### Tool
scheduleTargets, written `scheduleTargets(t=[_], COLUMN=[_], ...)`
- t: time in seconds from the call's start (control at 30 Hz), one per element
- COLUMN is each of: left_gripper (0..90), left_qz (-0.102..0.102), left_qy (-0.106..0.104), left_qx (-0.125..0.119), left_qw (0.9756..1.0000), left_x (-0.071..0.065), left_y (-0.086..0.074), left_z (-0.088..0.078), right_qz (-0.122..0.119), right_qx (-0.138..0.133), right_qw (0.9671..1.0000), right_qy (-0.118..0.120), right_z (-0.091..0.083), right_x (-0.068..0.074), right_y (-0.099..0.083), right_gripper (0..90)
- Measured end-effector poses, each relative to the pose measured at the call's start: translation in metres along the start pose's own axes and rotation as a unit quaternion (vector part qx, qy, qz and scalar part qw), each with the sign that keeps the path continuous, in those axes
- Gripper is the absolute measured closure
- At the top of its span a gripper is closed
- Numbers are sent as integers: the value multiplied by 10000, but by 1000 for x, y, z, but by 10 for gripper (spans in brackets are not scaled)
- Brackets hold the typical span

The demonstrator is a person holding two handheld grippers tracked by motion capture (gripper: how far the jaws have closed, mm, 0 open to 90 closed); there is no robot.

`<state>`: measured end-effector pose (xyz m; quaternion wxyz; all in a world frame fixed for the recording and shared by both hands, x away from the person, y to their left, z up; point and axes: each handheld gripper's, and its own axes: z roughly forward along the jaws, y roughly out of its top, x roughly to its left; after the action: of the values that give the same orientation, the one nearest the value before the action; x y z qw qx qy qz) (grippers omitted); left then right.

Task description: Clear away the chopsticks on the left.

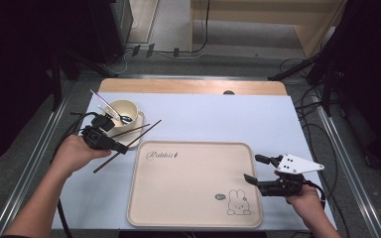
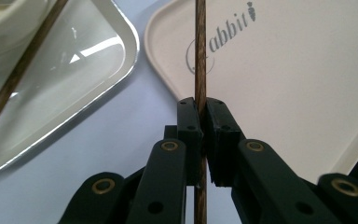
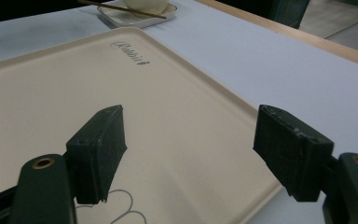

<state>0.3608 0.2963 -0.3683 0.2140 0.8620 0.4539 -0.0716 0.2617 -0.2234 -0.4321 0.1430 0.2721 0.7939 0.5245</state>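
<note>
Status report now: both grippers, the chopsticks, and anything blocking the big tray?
Left gripper shut on one chopstick. Right gripper open, over beige tray. Second chopstick lies on small tray. Nothing in the way.

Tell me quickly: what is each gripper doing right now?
Left gripper: shut on a brown chopstick.
Right gripper: open, holding nothing, over the beige tray.

My table (image 1: 278, 119) is evenly lit from above while the room around it falls into black. Glare streaks the small metal tray (image 2: 98, 51) near my left gripper (image 2: 200, 112). My near jaws look soft and slightly blurred.
</note>
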Motion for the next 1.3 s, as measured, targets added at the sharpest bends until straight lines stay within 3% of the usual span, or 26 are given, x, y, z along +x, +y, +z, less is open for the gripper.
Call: scheduleTargets(t=[0.2, 0.5, 0.57, 0.7, 0.9, 1.07, 1.3], left_gripper=[865, 866, 866, 865, 866, 866, 866], left_qz=[-327, -545, -593, -586, -741, -823, -750], left_qy=[49, -1, 82, 156, 175, 79, -34], left_qx=[-3, -102, -116, -121, -67, -158, -251], left_qw=[9995, 9985, 9981, 9981, 9971, 9965, 9969], left_x=[-11, -22, -26, -29, -35, -44, -56], left_y=[-1, -4, -5, -7, -12, -17, -23], left_z=[8, 13, 17, 22, 31, 43, 52], right_qz=[-25, -5, -4, -6, -16, -22, -28], right_qx=[6, -6, -33, -37, -37, -38, -46], right_qw=[10000, 10000, 10000, 10000, 10000, 10000, 10000], right_qy=[24, 17, -8, -12, -9, -8, -6], right_z=[2, 2, 1, 1, 1, 1, 1], right_x=[0, -1, -1, -1, -1, -1, 0], right_y=[0, 1, 0, 0, 0, 0, 0], right_gripper=[250, 250, 251, 251, 251, 251, 251])
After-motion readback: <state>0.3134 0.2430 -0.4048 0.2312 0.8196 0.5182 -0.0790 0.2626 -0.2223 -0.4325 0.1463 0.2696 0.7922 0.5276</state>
